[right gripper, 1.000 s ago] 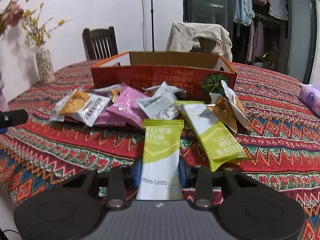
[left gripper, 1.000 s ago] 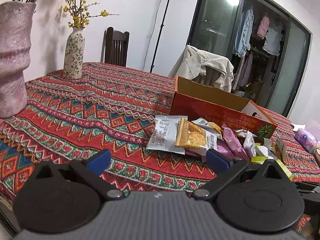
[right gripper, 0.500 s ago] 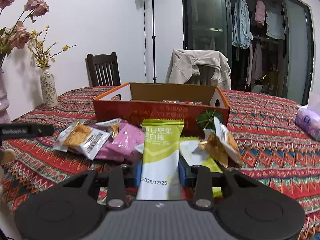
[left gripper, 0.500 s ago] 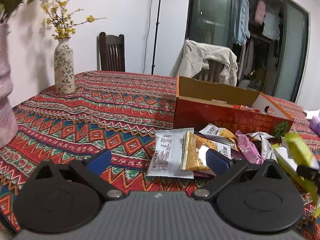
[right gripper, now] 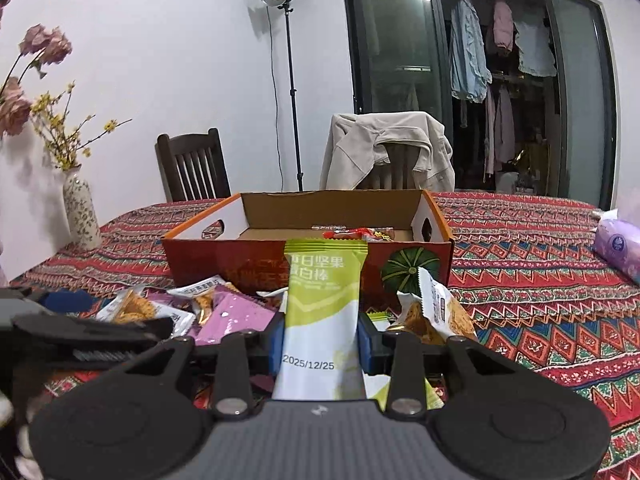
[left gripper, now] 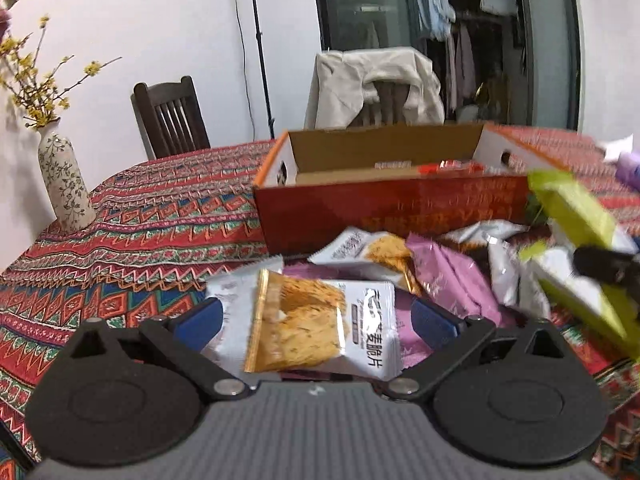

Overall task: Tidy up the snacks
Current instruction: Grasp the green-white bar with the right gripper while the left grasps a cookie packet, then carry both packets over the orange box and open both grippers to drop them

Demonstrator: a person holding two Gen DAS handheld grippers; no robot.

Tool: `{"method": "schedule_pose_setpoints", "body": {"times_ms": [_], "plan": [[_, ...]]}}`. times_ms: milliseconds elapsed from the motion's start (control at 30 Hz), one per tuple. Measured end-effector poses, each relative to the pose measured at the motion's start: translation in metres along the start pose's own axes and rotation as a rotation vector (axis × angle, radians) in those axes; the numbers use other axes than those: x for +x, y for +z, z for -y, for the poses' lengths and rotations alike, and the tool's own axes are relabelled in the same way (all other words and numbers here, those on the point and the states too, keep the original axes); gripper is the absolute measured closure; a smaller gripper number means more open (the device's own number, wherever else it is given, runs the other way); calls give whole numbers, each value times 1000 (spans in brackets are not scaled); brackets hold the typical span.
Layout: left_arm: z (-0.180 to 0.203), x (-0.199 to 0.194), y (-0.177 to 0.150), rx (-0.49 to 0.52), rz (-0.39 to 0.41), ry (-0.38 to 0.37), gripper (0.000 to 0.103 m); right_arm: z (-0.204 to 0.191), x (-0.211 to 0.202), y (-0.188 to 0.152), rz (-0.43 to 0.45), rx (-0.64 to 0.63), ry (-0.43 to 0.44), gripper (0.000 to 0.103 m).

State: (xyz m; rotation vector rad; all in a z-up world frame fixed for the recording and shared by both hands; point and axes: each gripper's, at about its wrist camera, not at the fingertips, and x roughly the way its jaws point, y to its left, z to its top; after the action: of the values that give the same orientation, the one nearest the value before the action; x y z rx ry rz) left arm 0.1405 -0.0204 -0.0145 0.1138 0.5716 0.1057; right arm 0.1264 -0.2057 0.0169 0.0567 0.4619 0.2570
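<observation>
right fingers (right gripper: 276, 336): clamped on both sides of the green snack bar (right gripper: 322, 312); bar upright, held up off the desk, in front of the box's near wall; printed date 2025/12/25 near its lower end
right gripper (right gripper: 320, 340): also seen from the left wrist view at the far right edge, blurred, with the green bar in it
left fingers (left gripper: 198, 318): spread wide, gripping nothing; blue pads on either side of the crisp packet (left gripper: 320, 326); cannot tell whether they touch it
left gripper (left gripper: 316, 320): low over the near end of the snack pile
crisp packet: white and gold, lies on top of the pile, between the left pads
snack pile (left gripper: 440, 276): pink, white and gold packets heaped on the desk just in front of the box; another green bar (right gripper: 380, 392) lies under the right gripper
box (right gripper: 308, 256): open orange cardboard tray on the desk behind the pile; a few red-wrapped items (right gripper: 360, 234) inside near the right end
desk (right gripper: 540, 280): covered by a red patterned cloth
surroundings: floral vase (left gripper: 64, 184) with yellow sprigs at far left of desk; purple tissue pack (right gripper: 616, 248) at far right; dark wooden chair (right gripper: 192, 168) and a chair draped with a beige jacket (right gripper: 388, 152) behind the desk; light stand (right gripper: 288, 80) by the wall
</observation>
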Motion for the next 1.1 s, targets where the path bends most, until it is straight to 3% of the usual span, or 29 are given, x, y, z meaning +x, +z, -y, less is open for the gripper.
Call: {"method": "schedule_pose_setpoints", "body": {"times_ms": [133, 167, 367, 767, 1100], "plan": [[7, 9, -3, 11, -9, 20, 13, 7, 5, -2, 4, 10, 22, 68], [6, 7, -4, 9, -6, 16, 25, 7, 5, -2, 7, 11, 26, 68], [2, 2, -5, -1, 13, 26, 38, 12, 11, -8, 9, 26, 73, 68], [-4, -35, 13, -39, 114, -28, 39, 12, -2, 2, 61, 15, 121, 68], [0, -45, 54, -52, 208, -46, 39, 16, 6, 55, 106, 13, 97, 68]]}}
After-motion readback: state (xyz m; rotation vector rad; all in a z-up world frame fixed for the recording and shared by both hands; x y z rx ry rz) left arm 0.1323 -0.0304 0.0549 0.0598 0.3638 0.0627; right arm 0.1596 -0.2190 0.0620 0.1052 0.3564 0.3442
